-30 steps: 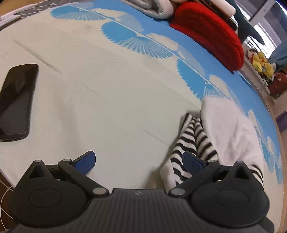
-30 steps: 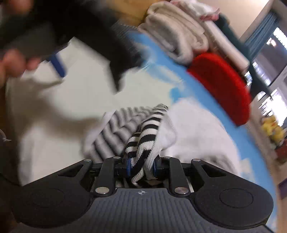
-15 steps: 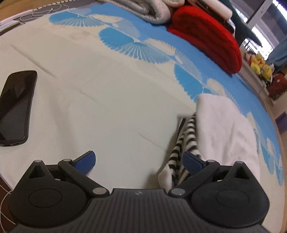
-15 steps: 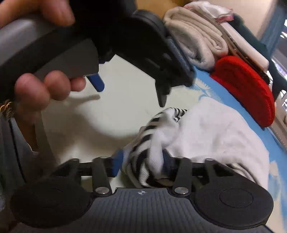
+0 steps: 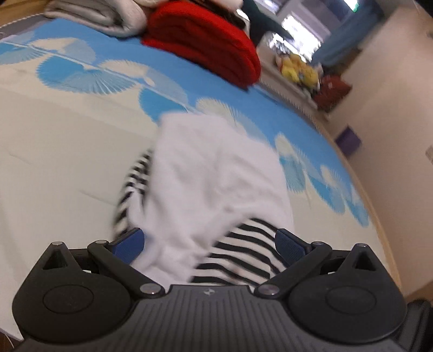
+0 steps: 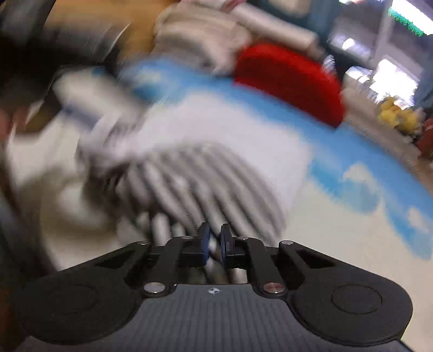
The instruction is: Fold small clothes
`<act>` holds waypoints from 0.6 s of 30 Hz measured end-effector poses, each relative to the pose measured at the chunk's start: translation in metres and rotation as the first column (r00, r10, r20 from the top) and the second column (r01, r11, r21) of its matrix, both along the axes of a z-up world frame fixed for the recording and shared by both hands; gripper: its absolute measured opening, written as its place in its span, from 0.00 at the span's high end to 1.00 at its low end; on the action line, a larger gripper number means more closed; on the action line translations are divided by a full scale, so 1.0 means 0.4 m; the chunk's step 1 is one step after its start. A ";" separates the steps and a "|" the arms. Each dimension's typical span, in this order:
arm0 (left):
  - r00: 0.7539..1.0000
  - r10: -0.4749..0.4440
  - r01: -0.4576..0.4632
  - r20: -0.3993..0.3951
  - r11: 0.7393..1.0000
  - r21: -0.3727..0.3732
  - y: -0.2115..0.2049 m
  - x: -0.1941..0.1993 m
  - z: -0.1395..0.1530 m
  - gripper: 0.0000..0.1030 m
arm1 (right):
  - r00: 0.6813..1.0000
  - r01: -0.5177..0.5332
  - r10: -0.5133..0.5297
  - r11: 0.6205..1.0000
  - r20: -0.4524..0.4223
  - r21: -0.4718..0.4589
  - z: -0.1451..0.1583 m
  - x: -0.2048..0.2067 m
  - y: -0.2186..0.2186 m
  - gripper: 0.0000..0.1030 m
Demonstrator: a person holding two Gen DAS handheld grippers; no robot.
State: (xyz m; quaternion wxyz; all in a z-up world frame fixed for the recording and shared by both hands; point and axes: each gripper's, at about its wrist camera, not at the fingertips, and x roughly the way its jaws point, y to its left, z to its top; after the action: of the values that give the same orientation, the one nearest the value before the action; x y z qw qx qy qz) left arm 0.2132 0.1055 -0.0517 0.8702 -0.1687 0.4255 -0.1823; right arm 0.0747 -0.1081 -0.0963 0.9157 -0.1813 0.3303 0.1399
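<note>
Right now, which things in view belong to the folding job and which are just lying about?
In the job:
- striped white garment
- left gripper, open over it
- right gripper, closing on its striped edge

Lying about:
- red folded knit
- grey folded blanket
- yellow plush toys
- blue-patterned bedsheet

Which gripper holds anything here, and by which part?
Right gripper is closing on the striped edge of the garment. Left gripper is open and grips nothing.

both wrist views angled down, close over striped garment, sharing red cushion
</note>
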 end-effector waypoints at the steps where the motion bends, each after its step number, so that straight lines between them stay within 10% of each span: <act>1: 1.000 -0.005 0.006 -0.028 1.000 0.031 -0.024 0.011 -0.014 0.00 | 0.997 -0.066 0.065 0.998 -0.038 -0.024 -0.030 -0.019 0.022 0.92; 3: 0.998 0.011 -0.005 -0.060 0.994 0.105 -0.049 0.021 -0.038 0.00 | 0.981 -0.137 0.134 0.990 -0.141 -0.015 -0.061 -0.059 0.045 1.00; 8: 0.989 0.088 -0.051 -0.118 0.958 0.283 -0.057 0.027 -0.085 0.00 | 0.996 -0.030 0.039 0.993 -0.076 0.112 0.042 -0.105 -0.047 0.99; 13: 0.973 0.141 -0.095 -0.182 0.966 0.240 -0.004 0.008 -0.109 0.00 | 0.994 0.068 -0.080 0.986 0.073 0.154 0.132 -0.032 -0.116 0.81; 18: 0.972 0.173 -0.137 -0.156 0.966 0.217 -0.002 -0.060 -0.105 0.00 | 0.995 0.098 -0.097 0.992 -0.010 0.079 0.009 0.038 -0.089 0.80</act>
State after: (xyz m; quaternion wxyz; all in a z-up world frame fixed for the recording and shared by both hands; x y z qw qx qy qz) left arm 0.1893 0.1047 -0.0937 0.8541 -0.1264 0.5018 -0.0532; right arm 0.0899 -0.1437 -0.0929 0.9270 -0.1280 0.3355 0.1087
